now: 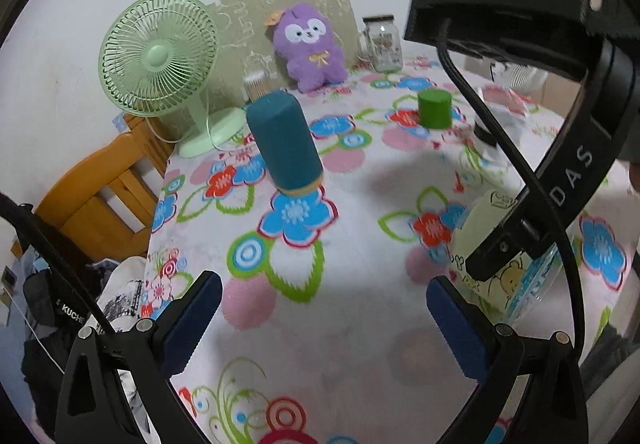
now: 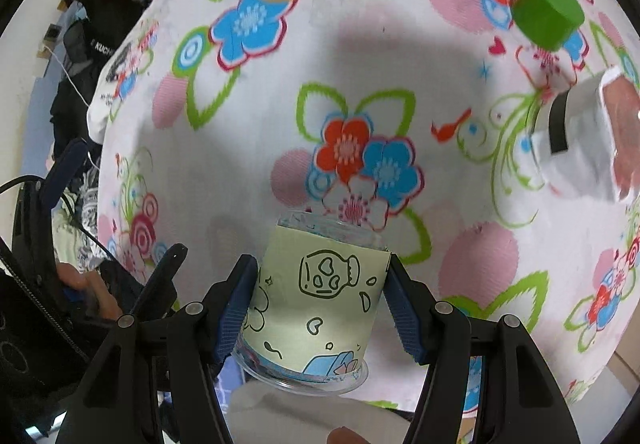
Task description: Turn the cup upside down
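Observation:
A clear plastic cup (image 2: 316,300) with a pale green cartoon sleeve sits between the blue pads of my right gripper (image 2: 320,284), which is shut on it. The cup is tilted, its base pointing away over the flowered tablecloth and its rim toward the camera. The same cup (image 1: 492,244) shows in the left wrist view, partly hidden behind the right gripper's black body. My left gripper (image 1: 324,304) is open and empty above the tablecloth (image 1: 320,284).
A teal cylinder (image 1: 286,143) and a green cylinder (image 1: 434,108) stand on the table. A green fan (image 1: 160,55), purple plush toy (image 1: 310,43) and glass jar (image 1: 382,41) sit at the back. A wooden chair (image 1: 100,195) stands left of the table. A white packet (image 2: 580,143) lies right.

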